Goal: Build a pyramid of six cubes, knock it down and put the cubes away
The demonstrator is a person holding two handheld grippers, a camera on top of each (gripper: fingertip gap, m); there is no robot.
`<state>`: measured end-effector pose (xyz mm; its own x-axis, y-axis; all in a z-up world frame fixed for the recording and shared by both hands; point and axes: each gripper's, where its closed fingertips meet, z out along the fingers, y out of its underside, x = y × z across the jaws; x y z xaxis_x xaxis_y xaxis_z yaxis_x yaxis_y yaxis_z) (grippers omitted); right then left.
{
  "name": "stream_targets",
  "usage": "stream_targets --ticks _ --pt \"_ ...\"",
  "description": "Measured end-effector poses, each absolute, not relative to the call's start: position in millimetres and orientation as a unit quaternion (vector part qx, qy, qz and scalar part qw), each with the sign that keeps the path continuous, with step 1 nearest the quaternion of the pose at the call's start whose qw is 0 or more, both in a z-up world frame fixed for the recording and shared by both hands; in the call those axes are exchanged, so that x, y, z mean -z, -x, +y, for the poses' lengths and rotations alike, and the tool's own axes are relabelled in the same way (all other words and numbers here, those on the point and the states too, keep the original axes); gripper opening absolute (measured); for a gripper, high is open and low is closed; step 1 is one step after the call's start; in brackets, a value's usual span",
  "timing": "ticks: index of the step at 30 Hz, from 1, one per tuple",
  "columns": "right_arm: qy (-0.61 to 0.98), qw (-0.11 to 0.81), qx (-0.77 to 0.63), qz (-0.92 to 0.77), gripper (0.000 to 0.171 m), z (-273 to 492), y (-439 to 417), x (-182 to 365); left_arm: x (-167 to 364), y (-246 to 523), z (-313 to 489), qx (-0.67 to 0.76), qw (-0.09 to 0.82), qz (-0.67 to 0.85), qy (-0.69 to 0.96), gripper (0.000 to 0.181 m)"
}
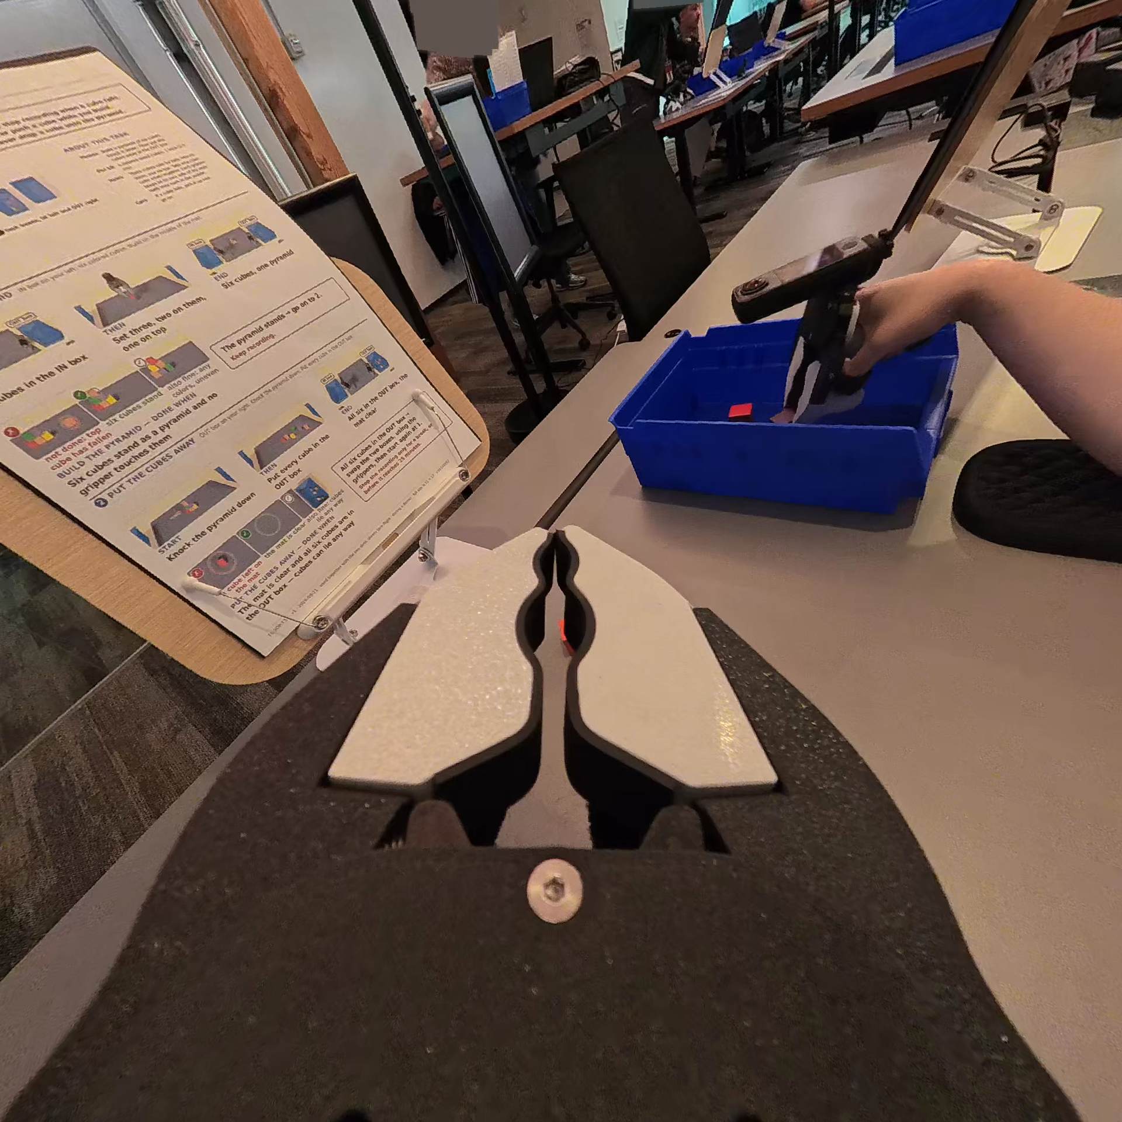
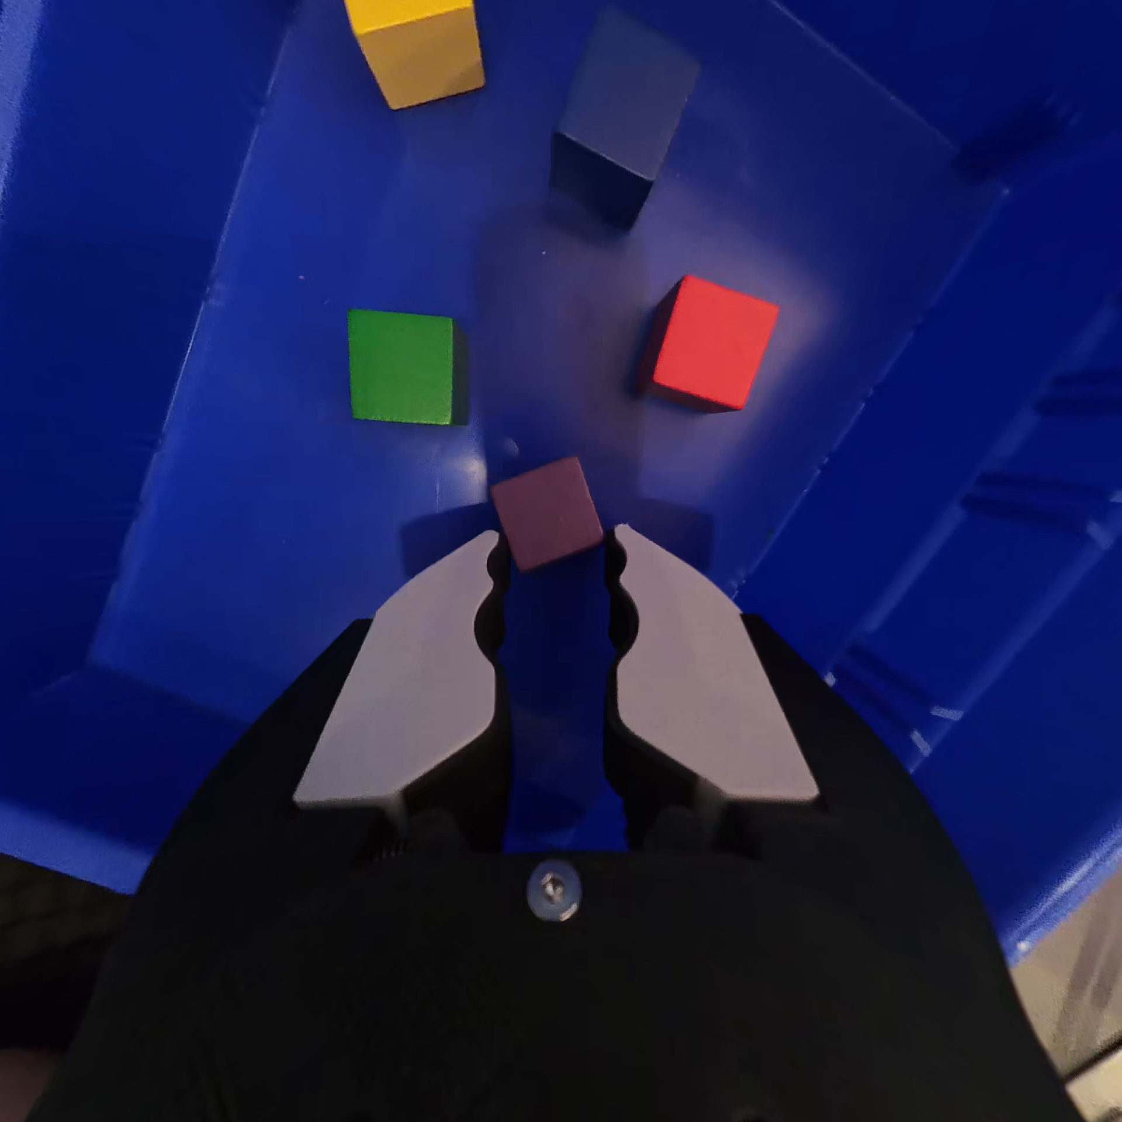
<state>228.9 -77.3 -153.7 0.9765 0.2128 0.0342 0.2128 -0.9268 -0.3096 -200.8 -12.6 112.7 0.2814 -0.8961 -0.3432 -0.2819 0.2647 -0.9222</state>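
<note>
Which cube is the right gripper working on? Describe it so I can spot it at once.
Look inside the blue bin, in the right wrist view. On its floor, the cube sits just past the tips of the right gripper, whose fingers are apart. It is the purple cube, darker than the green cube and red cube beyond it.

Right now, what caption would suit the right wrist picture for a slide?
Open right hand-held gripper inside the blue bin, purple cube at its fingertips, among green, red, yellow and dark blue cubes.
</note>
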Motion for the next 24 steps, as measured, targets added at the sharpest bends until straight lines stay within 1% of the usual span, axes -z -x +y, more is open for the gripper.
stream_targets --ticks 2,4,5,8,10,11,12,14,16,17,20,24 --pt "0.982 0.161 -0.010 -0.094 0.041 -77.8 -228.1 148.8 -112.6 200.6 -13.4 0.262 0.584 0.540 0.546 0.000" --pt "0.981 0.177 0.002 -0.080 0.042 -78.8 -228.1 124.5 -113.6 201.5 -14.4 0.260 0.586 0.542 0.544 0.000" --pt "0.976 0.201 0.017 -0.078 0.042 -76.4 -225.0 104.2 -114.9 202.3 -14.9 0.260 0.587 0.541 0.543 0.000" --pt "0.938 0.322 0.055 -0.117 0.045 -53.3 -179.3 24.2 -120.1 204.9 -16.1 0.265 0.593 0.536 0.539 0.000" --pt "0.881 0.431 0.045 -0.189 0.046 -24.9 -109.3 -22.9 -121.8 206.4 -15.9 0.266 0.595 0.534 0.539 0.000" --pt "0.850 0.476 0.031 -0.224 0.046 -11.8 -69.9 -35.3 -121.8 207.0 -15.6 0.266 0.595 0.533 0.539 0.000" --pt "0.829 0.496 0.010 -0.257 0.044 0.0 -32.0 -36.7 -121.4 207.4 -15.1 0.267 0.594 0.532 0.541 0.000" --pt "0.831 0.479 -0.032 -0.282 0.047 25.1 25.0 -11.6 -120.6 207.4 -15.8 0.270 0.590 0.532 0.544 0.000" --pt "0.846 0.435 -0.044 -0.304 0.053 50.8 61.5 31.7 -120.3 206.2 -18.2 0.271 0.589 0.536 0.541 0.000" --pt "0.856 0.412 -0.040 -0.309 0.054 63.3 71.7 54.9 -119.9 205.7 -19.5 0.270 0.588 0.538 0.540 0.000" --pt "0.880 0.358 -0.022 -0.311 0.054 92.3 84.6 111.5 -119.6 204.9 -23.7 0.272 0.586 0.544 0.536 0.000" --pt "0.900 0.334 -0.008 -0.280 0.053 110.9 82.3 141.7 -121.7 203.0 -29.5 0.281 0.585 0.547 0.528 0.000"
